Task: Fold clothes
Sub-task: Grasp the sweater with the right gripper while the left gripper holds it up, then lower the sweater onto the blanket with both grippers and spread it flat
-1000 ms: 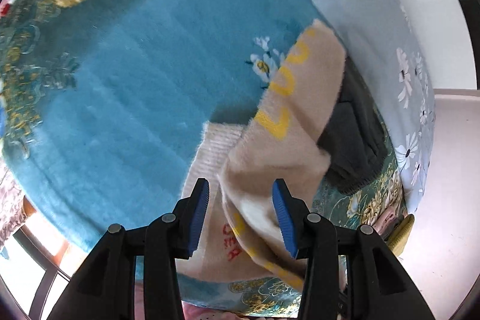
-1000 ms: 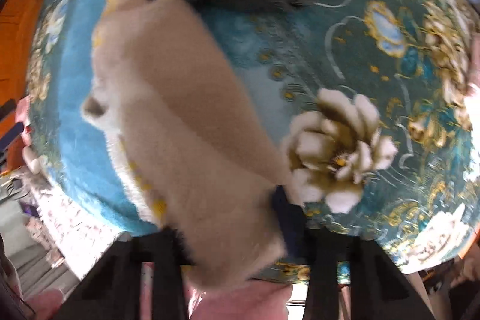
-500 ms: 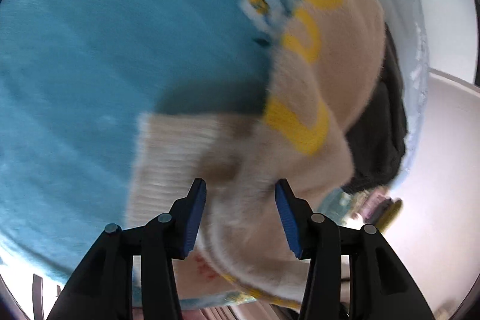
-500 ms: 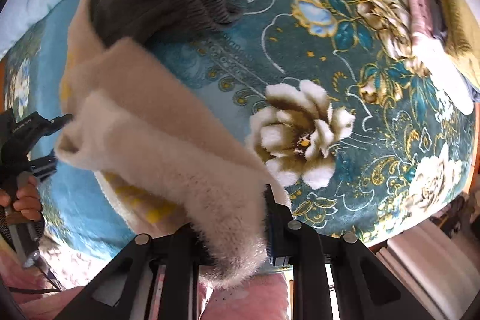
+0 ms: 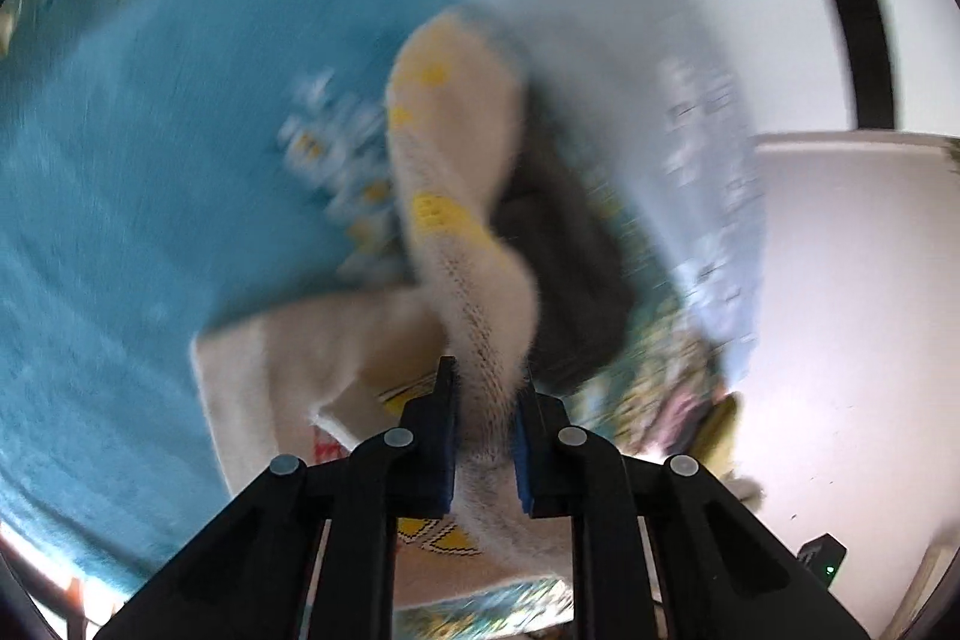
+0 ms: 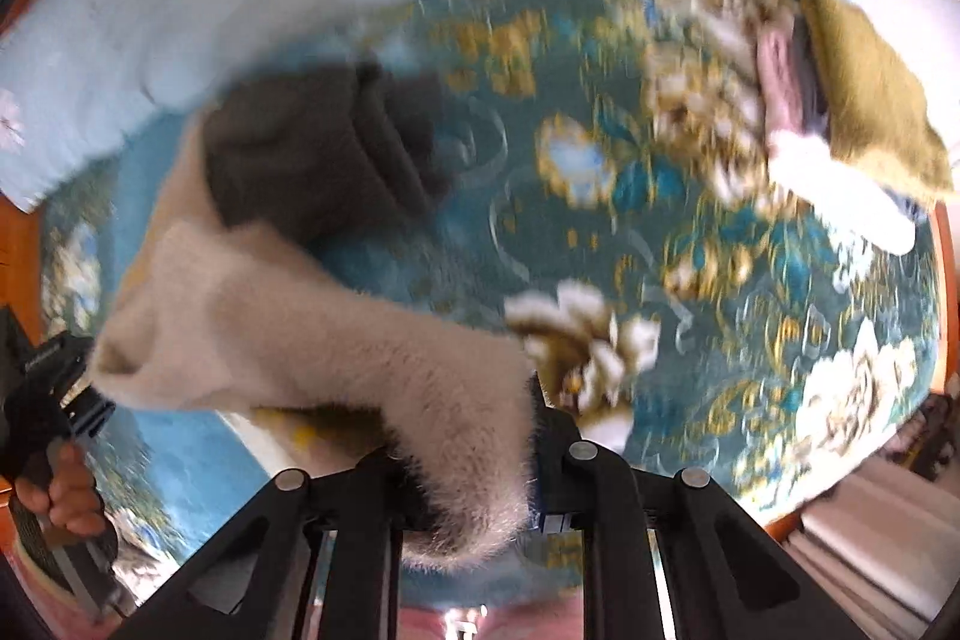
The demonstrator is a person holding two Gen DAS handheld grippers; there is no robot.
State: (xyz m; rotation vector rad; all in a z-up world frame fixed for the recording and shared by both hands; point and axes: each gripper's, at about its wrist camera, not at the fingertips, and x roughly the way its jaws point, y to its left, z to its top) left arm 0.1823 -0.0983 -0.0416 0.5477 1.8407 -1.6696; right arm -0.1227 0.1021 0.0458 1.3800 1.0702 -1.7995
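Fuzzy beige knit sweater with yellow lettering [image 5: 456, 172], frame centre, over teal floral blanket [image 5: 150, 172]; left gripper [image 5: 485, 403] clamps its fabric; right gripper [image 6: 474, 460] likewise; dark grey garment [image 6: 312, 160] behind.

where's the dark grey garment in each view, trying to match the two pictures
Left wrist view: the dark grey garment lies right of centre, just right of the beige sweater that the left gripper pinches.
Right wrist view: it sits upper left of centre, above the stretch of beige sweater running down to the right gripper.
Shared landmark: the teal floral blanket under both, also seen at.
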